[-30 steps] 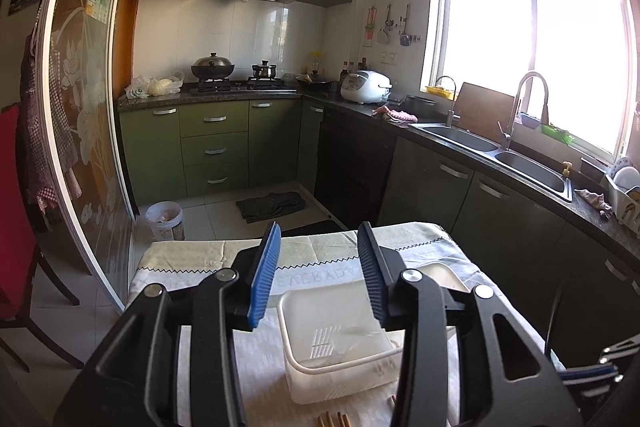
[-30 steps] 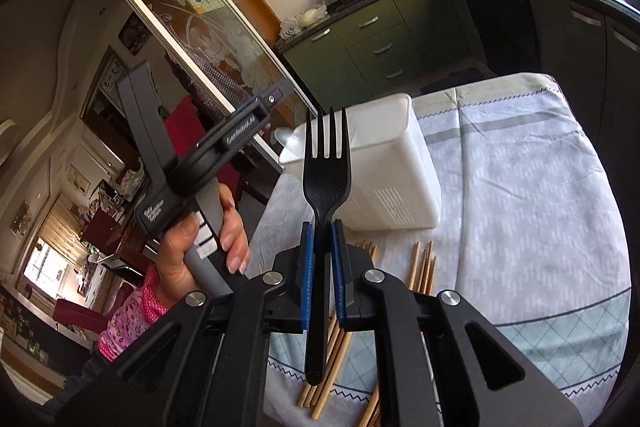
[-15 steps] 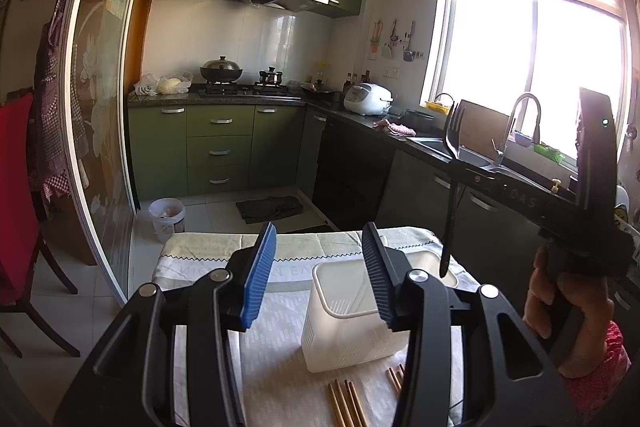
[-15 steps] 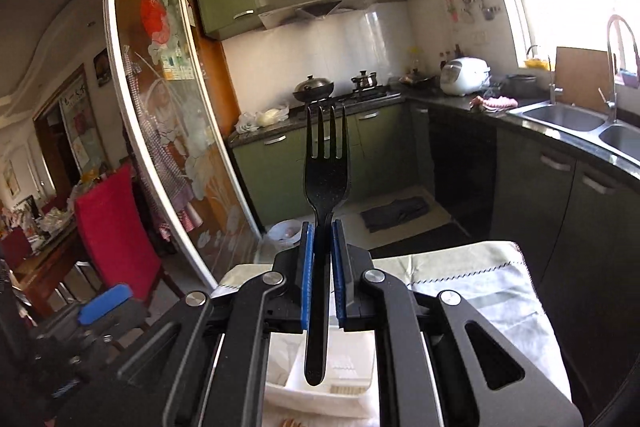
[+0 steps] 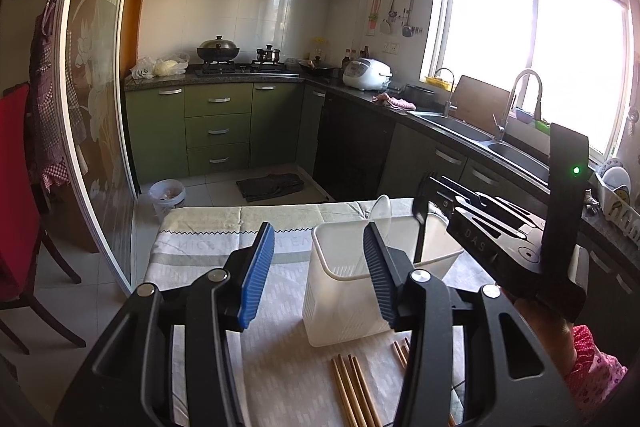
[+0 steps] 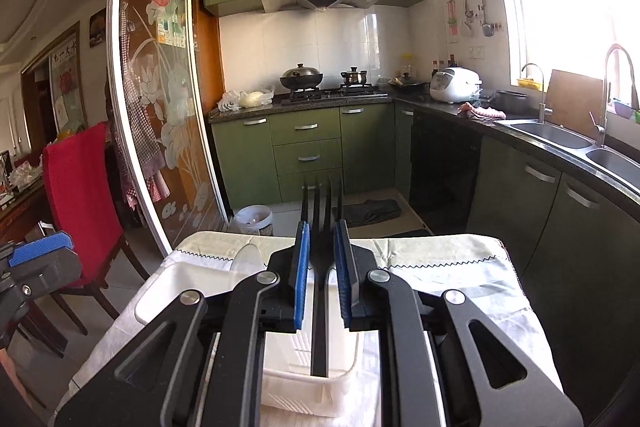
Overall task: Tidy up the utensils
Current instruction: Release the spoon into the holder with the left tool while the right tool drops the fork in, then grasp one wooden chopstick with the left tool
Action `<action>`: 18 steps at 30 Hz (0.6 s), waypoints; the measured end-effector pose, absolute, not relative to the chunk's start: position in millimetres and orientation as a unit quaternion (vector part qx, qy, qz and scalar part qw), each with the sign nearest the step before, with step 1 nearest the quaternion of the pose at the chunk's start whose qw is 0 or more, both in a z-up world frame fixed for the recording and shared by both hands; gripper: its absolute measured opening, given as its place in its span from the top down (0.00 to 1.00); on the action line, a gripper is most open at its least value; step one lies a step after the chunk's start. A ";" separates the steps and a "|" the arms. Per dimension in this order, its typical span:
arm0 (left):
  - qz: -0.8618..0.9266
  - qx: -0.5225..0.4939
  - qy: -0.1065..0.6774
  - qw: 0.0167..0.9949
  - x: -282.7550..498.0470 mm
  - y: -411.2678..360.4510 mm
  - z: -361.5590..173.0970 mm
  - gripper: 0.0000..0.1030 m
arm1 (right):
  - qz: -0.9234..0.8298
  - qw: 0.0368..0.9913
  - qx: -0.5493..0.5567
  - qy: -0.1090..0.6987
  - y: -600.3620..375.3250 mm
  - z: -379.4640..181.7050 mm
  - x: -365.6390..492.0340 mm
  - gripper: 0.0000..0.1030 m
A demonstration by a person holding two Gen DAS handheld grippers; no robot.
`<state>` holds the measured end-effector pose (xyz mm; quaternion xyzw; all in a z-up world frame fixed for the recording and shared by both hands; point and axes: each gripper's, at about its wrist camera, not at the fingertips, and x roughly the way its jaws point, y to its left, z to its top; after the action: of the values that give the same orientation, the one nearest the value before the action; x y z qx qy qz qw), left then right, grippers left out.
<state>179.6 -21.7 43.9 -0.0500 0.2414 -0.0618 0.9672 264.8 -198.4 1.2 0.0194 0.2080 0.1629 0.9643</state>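
The right gripper (image 6: 322,251) has just been opening its blue pads; the black plastic fork (image 6: 320,239) now hangs loose between them, lower than before, handle inside the white plastic bin (image 5: 344,303). The left gripper (image 5: 318,255), half open and empty, stands before the bin.

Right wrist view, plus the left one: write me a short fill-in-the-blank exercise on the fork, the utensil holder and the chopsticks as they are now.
1. The fork is ___ in colour.
2. Its ___ end reaches down into the white container, tines pointing up.
3. The wooden chopsticks are not in the container; they lie flat on the patterned ___.

Missing words: black; handle; tablecloth
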 end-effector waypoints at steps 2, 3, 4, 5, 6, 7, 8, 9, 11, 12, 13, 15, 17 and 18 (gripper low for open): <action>-0.060 -0.043 0.250 0.966 178.1 -24.7 42.2 0.56 | 0.164 0.965 0.022 0.204 -202.7 1.7 257.0 0.86; -0.061 -0.040 0.255 0.964 176.8 -26.6 41.0 0.56 | 0.162 0.966 0.024 0.201 -205.6 3.8 252.4 0.86; -0.061 -0.038 0.261 0.963 175.3 -27.9 39.0 0.54 | 0.159 0.967 0.026 0.200 -209.5 6.9 247.4 0.86; -0.059 -0.035 0.269 0.961 174.1 -29.5 36.4 0.54 | 0.158 0.967 0.030 0.198 -215.9 9.4 239.0 0.86; -0.055 -0.030 0.280 0.958 172.7 -31.5 32.4 0.53 | 0.157 0.967 0.035 0.198 -221.7 11.1 231.2 0.84; -0.052 -0.026 0.295 0.954 172.3 -33.7 26.8 0.53 | 0.153 0.967 0.039 0.200 -229.3 12.5 220.9 0.79; -0.049 -0.022 0.314 0.948 172.4 -36.3 19.5 0.53 | 0.149 0.966 0.041 0.206 -237.6 12.4 212.4 0.78; -0.044 -0.017 0.338 0.940 173.7 -39.2 9.6 0.53 | 0.148 0.965 0.044 0.213 -246.3 11.0 203.7 0.78; -0.037 -0.009 0.397 0.917 178.9 -44.3 -15.5 0.53 | 0.145 0.960 0.048 0.234 -260.5 4.5 187.9 0.78; -0.038 -0.010 0.430 0.902 182.3 -46.4 -29.6 0.54 | 0.143 0.958 0.050 0.244 -267.5 0.2 180.1 0.78; -0.041 -0.014 0.464 0.885 185.7 -48.3 -44.1 0.59 | 0.141 0.955 0.052 0.255 -273.9 -4.7 174.0 0.78; -0.049 -0.024 0.522 0.851 191.6 -52.3 -71.4 0.69 | 0.138 0.949 0.055 0.278 -288.9 -16.5 162.0 0.78; -0.044 -0.024 0.552 0.832 192.8 -54.3 -94.2 0.77 | 0.133 0.944 0.058 0.296 -299.2 -28.3 153.4 0.78; -0.040 -0.019 0.558 0.829 192.3 -57.0 -101.4 0.78 | 0.132 0.941 0.060 0.304 -303.6 -33.8 149.7 0.78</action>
<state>192.3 -57.0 -101.4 -0.0193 0.5578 -0.0395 0.8288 149.7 -303.6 -33.8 0.0604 0.3042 0.1325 0.9414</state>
